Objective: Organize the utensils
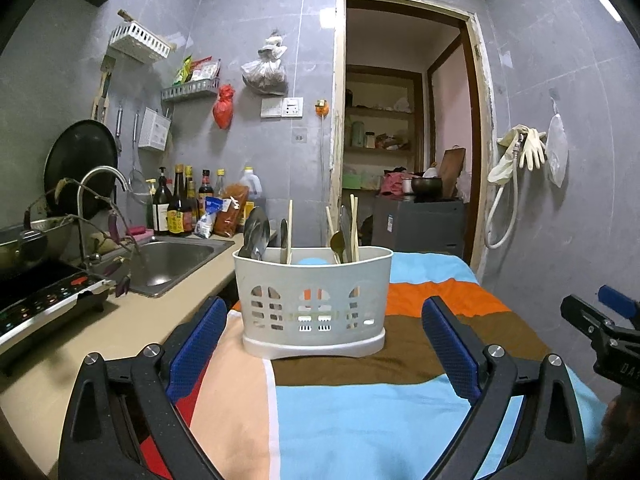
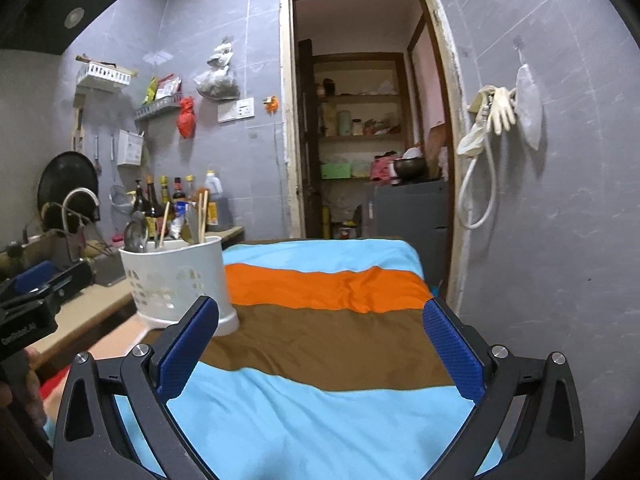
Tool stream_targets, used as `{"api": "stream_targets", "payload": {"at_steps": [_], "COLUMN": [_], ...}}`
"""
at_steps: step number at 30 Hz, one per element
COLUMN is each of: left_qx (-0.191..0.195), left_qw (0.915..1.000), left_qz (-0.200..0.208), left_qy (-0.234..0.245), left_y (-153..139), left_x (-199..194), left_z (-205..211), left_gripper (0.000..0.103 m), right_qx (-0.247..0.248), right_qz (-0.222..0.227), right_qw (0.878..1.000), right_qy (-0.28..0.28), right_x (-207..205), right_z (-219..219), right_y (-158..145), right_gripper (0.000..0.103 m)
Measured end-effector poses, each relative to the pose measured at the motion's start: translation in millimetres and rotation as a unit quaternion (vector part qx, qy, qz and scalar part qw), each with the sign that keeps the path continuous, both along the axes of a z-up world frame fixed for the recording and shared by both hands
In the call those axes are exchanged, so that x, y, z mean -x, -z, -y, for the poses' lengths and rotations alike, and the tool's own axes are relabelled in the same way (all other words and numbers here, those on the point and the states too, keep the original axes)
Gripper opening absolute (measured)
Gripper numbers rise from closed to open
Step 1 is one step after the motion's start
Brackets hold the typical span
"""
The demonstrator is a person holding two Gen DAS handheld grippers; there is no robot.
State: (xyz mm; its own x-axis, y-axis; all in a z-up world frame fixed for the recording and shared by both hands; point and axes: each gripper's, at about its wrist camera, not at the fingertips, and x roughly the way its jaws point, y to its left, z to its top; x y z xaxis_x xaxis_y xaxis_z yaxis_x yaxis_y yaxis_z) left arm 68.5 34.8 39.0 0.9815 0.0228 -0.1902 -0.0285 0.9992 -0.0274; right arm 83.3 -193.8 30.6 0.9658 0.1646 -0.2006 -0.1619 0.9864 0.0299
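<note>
White perforated plastic utensil caddy (image 1: pixel 313 304) stands straight ahead of left hand-held gripper (image 1: pixel 323 344), near the striped cloth's (image 1: pixel 360 420) left edge, beside beige bench (image 1: pixel 132 324). It holds metal spoons (image 1: pixel 256 238) and wooden chopsticks (image 1: pixel 353 224). Left jaws apart, level, empty. Right hand-held gripper (image 2: pixel 320 348) also spread, empty, caddy ahead-left; bare cloth ahead, wall close right. Writing on gripper bodies partly legible, unclear.

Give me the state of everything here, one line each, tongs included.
Left tongs: open, empty.
Right tongs: open, empty.
Utensil caddy: upright on the striped cloth.
Spoons and chopsticks: standing in the caddy.
Doorway: open.
</note>
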Motion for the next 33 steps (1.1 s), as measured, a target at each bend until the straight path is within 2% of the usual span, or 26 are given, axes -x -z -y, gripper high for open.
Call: {"api": "stream_targets", "payload": {"at_steps": [11,33], "left_qx": [0.011,0.013], "left_qw": [0.9999,0.9998], "left_qz": [0.01,0.005], "left_qy": [-0.005,-0.011], "left_y": [13.3,18.8], "left_x": [15.6,22.2], "left_z": [3.8,-1.9], "left_gripper": [0.096,0.097], "right_qx": [0.007,0.005], "right_qz": [0.024,0.023], "right_qw": [1.0,1.0], "right_qy": [0.002,0.003], "right_x": [12.6,13.0], "right_z": [-0.1,-0.7], "right_y": [3.9,5.1], "right_gripper": [0.103,0.103]}}
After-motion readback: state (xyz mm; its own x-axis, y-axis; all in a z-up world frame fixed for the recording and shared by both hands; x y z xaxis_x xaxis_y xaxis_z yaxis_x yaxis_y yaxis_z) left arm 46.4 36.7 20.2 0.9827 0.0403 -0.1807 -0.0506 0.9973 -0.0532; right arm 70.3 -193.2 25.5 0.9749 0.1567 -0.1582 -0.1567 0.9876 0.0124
